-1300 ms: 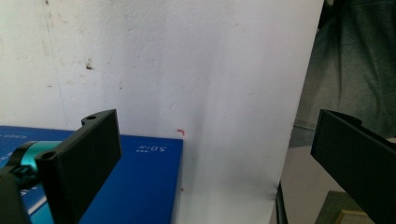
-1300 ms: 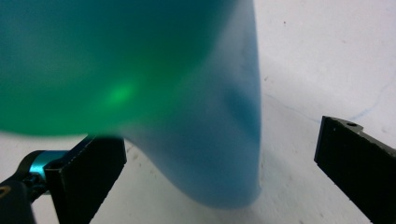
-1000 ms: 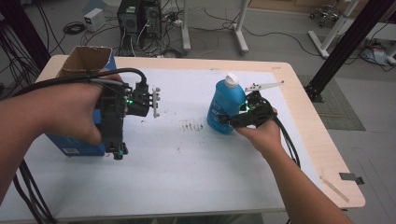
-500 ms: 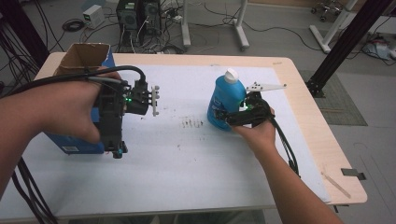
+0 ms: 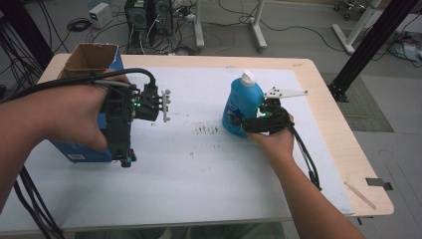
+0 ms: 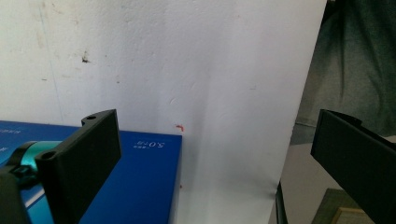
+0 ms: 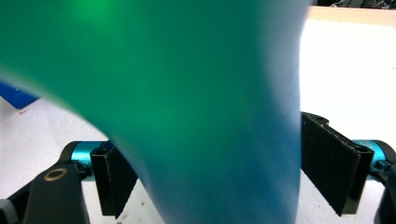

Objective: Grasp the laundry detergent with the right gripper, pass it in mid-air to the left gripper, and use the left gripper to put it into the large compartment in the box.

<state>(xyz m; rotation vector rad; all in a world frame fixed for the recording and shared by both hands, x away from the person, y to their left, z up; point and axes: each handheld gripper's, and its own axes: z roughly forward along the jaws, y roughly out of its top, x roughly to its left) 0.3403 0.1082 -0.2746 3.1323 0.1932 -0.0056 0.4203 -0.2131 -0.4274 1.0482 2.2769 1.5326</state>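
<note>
Right gripper view puts our right gripper [image 7: 212,175] around the blue bottle [image 7: 187,93] standing upright on the table [image 5: 199,199], jaws having just closed onto its sides, so we judge it gripped for lifting; our left gripper [image 6: 219,163] hangs open.

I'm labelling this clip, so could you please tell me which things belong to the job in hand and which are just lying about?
In the job:
- blue bottle, upright
- right gripper, its jaws just closing on either side of the bottle
- left gripper, jaws open

Lying about:
- cardboard box
- white mat
- black smudges on the mat
</note>
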